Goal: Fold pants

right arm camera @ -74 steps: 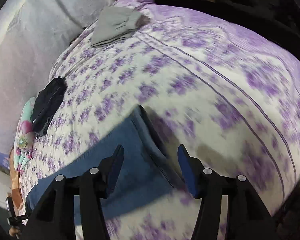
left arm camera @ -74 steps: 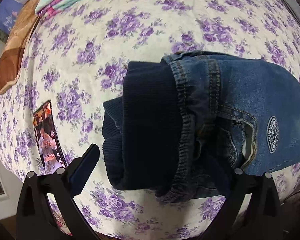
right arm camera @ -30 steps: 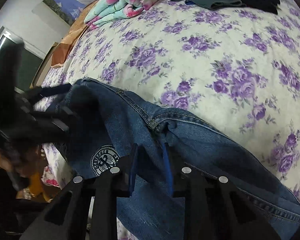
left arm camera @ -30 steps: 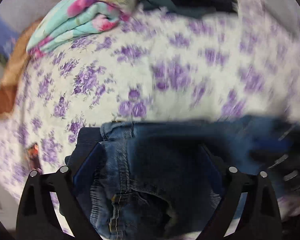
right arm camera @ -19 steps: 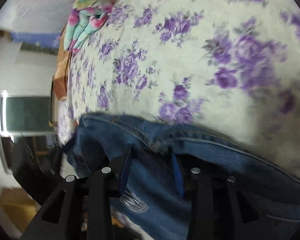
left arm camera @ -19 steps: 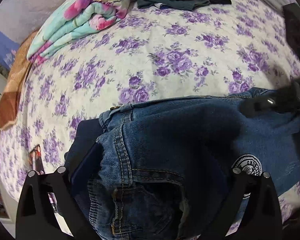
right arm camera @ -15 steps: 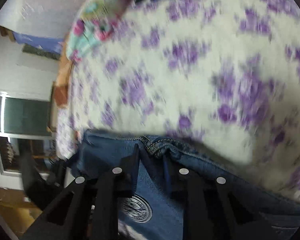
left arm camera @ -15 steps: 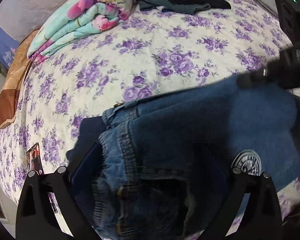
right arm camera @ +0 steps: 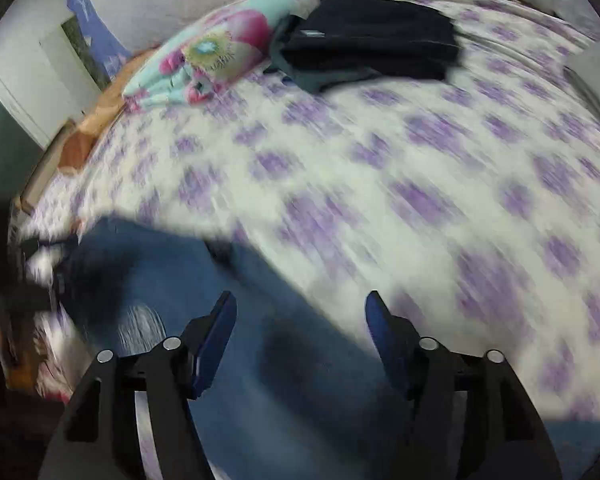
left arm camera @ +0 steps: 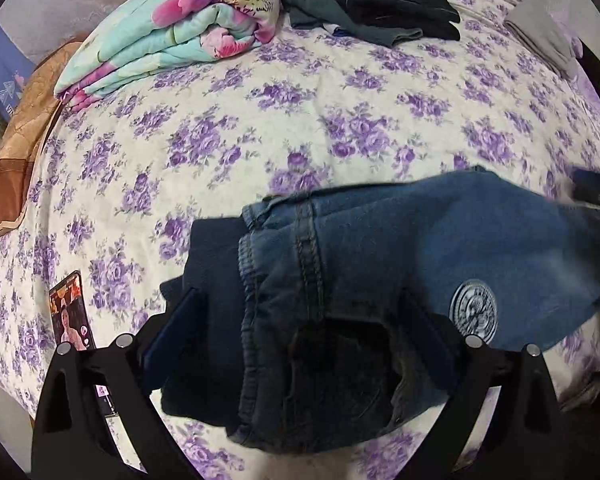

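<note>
Blue jeans [left arm camera: 400,248] with a dark ribbed waistband [left arm camera: 208,280] and a round white patch lie folded on the floral bed. My left gripper [left arm camera: 304,320] is open, its jaws wide on either side of the waist end, which bunches between them. In the blurred right wrist view the jeans [right arm camera: 260,340] lie low at the left. My right gripper [right arm camera: 300,320] is open and empty above the jeans' edge.
A rolled floral blanket [left arm camera: 180,36] and a pile of dark clothes [left arm camera: 384,0] lie at the far side of the bed. A grey folded garment [left arm camera: 548,36] is at the far right. A phone [left arm camera: 70,316] lies at the left near the bed edge.
My right gripper has let go of the jeans, opened wide and pulled away. The upper layer of the jeans has settled flat. My left gripper stays around the waist end.
</note>
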Demonstrator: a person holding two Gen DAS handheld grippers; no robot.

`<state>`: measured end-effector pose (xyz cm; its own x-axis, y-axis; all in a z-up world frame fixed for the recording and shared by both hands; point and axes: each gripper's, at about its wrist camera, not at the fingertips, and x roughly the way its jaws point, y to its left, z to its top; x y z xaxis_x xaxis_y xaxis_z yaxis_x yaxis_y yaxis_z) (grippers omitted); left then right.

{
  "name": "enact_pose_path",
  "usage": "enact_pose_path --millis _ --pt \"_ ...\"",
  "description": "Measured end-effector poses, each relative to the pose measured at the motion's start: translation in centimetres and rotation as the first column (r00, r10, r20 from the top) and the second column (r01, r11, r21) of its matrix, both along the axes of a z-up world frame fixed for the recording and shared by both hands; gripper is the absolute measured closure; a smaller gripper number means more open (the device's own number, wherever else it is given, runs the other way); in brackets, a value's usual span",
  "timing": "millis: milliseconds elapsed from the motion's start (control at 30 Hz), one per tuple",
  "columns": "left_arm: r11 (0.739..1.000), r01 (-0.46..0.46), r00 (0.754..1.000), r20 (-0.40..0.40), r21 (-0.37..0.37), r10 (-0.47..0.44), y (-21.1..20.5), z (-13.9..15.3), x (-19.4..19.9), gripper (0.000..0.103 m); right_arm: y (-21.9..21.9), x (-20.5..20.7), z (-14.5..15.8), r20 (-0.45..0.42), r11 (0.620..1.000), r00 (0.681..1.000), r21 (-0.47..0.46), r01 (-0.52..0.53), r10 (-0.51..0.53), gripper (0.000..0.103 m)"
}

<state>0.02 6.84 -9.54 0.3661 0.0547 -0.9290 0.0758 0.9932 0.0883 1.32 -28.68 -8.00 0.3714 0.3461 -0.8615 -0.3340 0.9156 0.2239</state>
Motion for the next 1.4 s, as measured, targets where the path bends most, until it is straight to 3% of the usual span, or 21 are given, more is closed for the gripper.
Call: enact_pose_path --millis 100,167,200,233,333,500,567,667,733,767,833,900,933,1000,1100,1133,1167,1200,1267,1333,1400 --pt "0.999 -0.004 0.999 -0.035 0.048 0.005 0.3 -1.9 0.3 0.004 -6.8 -4.2 -3.1 -0.012 0.974 0.990 -0.177 0.139 -0.143 0.043" --pt "0.999 -0.012 0.999 -0.051 0.041 0.014 0.5 -2.5 0.7 0.004 -11.9 -5.8 -3.9 0.044 0.925 0.952 -0.228 0.305 -0.303 0.045" --pt "0.999 -0.012 0.998 -0.067 0.042 0.015 0.5 -2.4 1.1 0.004 -14.1 -6.2 -3.6 0.044 0.898 0.922 -0.214 0.385 -0.385 0.050" --pt "0.999 -0.009 0.997 -0.081 0.042 0.012 0.5 -2.2 1.3 0.004 -17.3 -7.5 -2.3 0.064 0.832 0.852 -0.190 0.521 -0.520 0.049" --pt "1.000 0.002 0.995 -0.095 0.027 0.001 0.8 -1.2 1.5 0.004 -22.6 -12.1 0.7 0.103 0.704 0.704 -0.045 0.709 -0.703 0.038" --pt "0.999 0.007 0.998 -0.058 -0.051 -0.010 1.4 1.1 0.8 0.004 -25.0 -18.0 -2.8 -0.125 0.572 0.582 0.112 0.813 -0.803 0.038" --pt "0.997 -0.005 0.999 -0.048 -0.071 0.001 1.7 1.2 0.8 0.004 -25.0 -18.0 -4.9 -0.197 0.527 0.553 0.172 0.832 -0.810 0.036" --pt "0.996 -0.056 0.992 -0.116 -0.072 0.047 2.4 -1.1 1.6 0.004 -24.2 -15.7 -6.1 -0.159 0.498 0.531 0.207 0.842 -0.832 0.034" --pt "0.994 -0.079 0.990 -0.120 -0.072 0.070 2.8 -2.5 1.9 0.004 -24.7 -14.4 -6.4 -0.182 0.458 0.498 0.219 0.861 -0.848 0.053" --pt "0.993 -0.088 0.990 -0.113 -0.075 0.080 2.8 -2.4 2.0 0.004 -24.8 -13.6 -6.0 -0.219 0.449 0.501 0.248 0.859 -0.837 0.086" --pt "0.993 -0.089 0.991 -0.102 -0.072 0.082 2.7 -1.9 2.0 0.004 -24.4 -12.6 -3.5 -0.231 0.469 0.533 0.282 0.837 -0.814 0.085" --pt "0.992 -0.091 0.993 -0.088 -0.093 0.083 2.8 -1.5 1.7 0.004 -21.5 -11.3 1.2 -0.106 0.614 0.649 0.240 0.752 -0.753 0.085" --pt "0.990 -0.093 0.993 -0.082 -0.107 0.085 3.0 -1.3 1.5 0.004 -18.7 -10.4 3.6 -0.047 0.706 0.732 0.230 0.670 -0.679 0.085" --pt "0.986 -0.101 0.993 -0.071 -0.133 0.092 3.4 -1.1 1.2 0.004 -12.8 -8.7 5.9 0.000 0.833 0.850 0.204 0.515 -0.526 0.083" --pt "0.980 -0.111 0.993 -0.056 -0.165 0.103 3.9 -0.5 1.0 0.004 -4.0 -6.8 5.1 -0.005 0.933 0.943 0.145 0.330 -0.333 0.069" --pt "0.977 -0.115 0.993 -0.055 -0.179 0.107 4.1 -0.4 0.9 0.004 -0.8 -6.3 3.8 -0.016 0.956 0.964 0.120 0.267 -0.267 0.065" --pt "0.975 -0.116 0.993 -0.056 -0.188 0.107 4.3 -0.3 0.9 0.004 2.1 -5.9 2.2 -0.036 0.973 0.977 0.083 0.214 -0.212 0.053" --pt "0.975 -0.114 0.993 -0.055 -0.192 0.105 4.5 -0.2 0.9 0.004 4.6 -5.6 0.6 -0.070 0.987 0.986 0.042 0.154 -0.151 0.034" --pt "0.973 -0.109 0.994 -0.053 -0.202 0.100 5.0 0.0 0.7 0.004 9.1 -5.5 -3.2 -0.133 0.996 0.991 -0.086 -0.001 -0.011 0.011" --pt "0.969 -0.110 0.994 -0.044 -0.221 0.103 5.9 0.4 0.4 0.004 10.1 -5.6 -2.9 -0.123 0.993 0.992 -0.105 -0.052 0.039 0.010" --pt "0.963 -0.123 0.992 -0.035 -0.240 0.118 7.0 0.7 0.0 0.004 7.9 -5.1 -1.1 -0.156 0.999 0.988 0.047 0.013 -0.006 0.014"
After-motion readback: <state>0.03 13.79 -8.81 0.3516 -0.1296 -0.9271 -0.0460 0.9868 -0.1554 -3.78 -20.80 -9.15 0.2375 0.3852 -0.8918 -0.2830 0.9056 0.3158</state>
